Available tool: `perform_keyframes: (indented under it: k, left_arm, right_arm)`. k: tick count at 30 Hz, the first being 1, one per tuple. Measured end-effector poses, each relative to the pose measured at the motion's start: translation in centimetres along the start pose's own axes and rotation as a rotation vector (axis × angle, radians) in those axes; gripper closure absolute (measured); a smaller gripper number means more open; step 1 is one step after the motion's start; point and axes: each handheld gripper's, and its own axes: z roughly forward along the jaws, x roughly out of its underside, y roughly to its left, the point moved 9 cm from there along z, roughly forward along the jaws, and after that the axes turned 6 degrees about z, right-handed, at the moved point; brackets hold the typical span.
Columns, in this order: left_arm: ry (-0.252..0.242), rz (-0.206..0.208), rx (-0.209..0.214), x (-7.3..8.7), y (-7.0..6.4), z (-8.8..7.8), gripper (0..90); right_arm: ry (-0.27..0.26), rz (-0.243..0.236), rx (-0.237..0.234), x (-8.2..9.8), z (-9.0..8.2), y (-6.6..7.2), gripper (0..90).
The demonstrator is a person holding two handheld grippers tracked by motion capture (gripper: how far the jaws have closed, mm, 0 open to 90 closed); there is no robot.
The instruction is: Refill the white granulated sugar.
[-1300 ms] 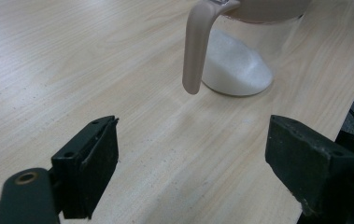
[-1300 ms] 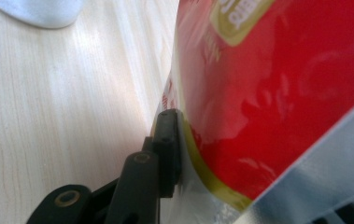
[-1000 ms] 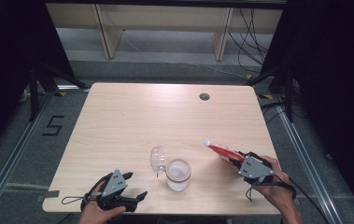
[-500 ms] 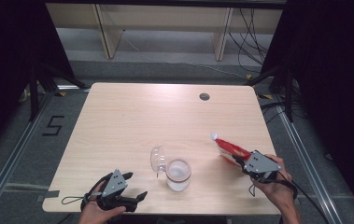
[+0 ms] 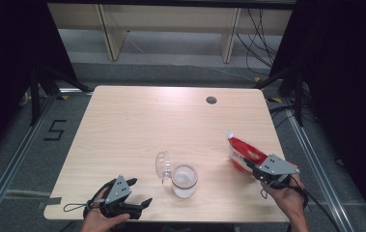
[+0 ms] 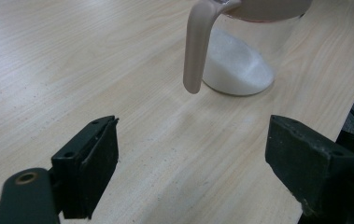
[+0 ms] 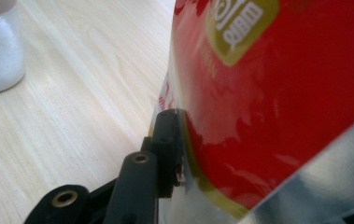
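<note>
Right of the open jar (image 5: 184, 180) on the surface (image 5: 137, 125), a red pouch (image 5: 242, 153) is pinched by the right tool (image 5: 248, 166); left of the jar, the left tool (image 5: 139, 193) is held spread, empty.

Pale wood table (image 5: 137, 121) on grey floor (image 5: 21, 159) (marked "5"), shelving (image 5: 171, 29) behind.

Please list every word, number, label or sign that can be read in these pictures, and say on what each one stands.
"5": black mark on the grey floor left of the table.
Red bag: white characters on a gold label in the right gripper view, cut off and blurred, not readable.
Jar: no text seen.
</note>
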Motion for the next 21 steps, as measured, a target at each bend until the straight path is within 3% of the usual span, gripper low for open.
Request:
perform_keyframes:
  k: [5,9,13,16,17,19,20,21]
  left_arm:
    - [0.000,-0.001,0.000,0.0,0.0,0.0,17.1]
    - [0.005,0.006,-0.002,0.0,0.1,0.0,17.1]
    - [0.002,-0.003,0.000,0.0,0.0,0.0,17.1]
    - [0.004,0.029,0.001,0.0,0.1,0.0,17.1]
    - [0.005,0.030,0.001,0.0,0.1,0.0,17.1]
    - [0.001,0.028,0.003,0.0,0.1,0.0,17.1]
    - [0.002,-0.002,0.002,0.0,-0.1,0.0,17.1]
    - [0.002,-0.003,0.002,0.0,-0.1,0.0,17.1]
  right_arm:
    - [0.004,0.046,0.035,0.4,-0.1,-0.7,68.8]
    - [-0.006,0.068,0.048,0.5,-0.2,-1.1,67.9]
    - [-0.005,0.120,0.050,0.7,-0.2,-1.2,67.3]
    - [-0.010,0.111,0.069,0.9,-0.2,-1.7,65.6]
    - [-0.012,0.131,0.069,1.0,-0.2,-1.7,65.6]
    - [-0.012,0.139,0.072,1.1,-0.3,-1.9,65.5]
    - [-0.015,0.141,0.072,1.1,-0.3,-1.8,65.4]
    - [-0.024,0.141,0.075,1.0,-0.2,-1.9,65.2]
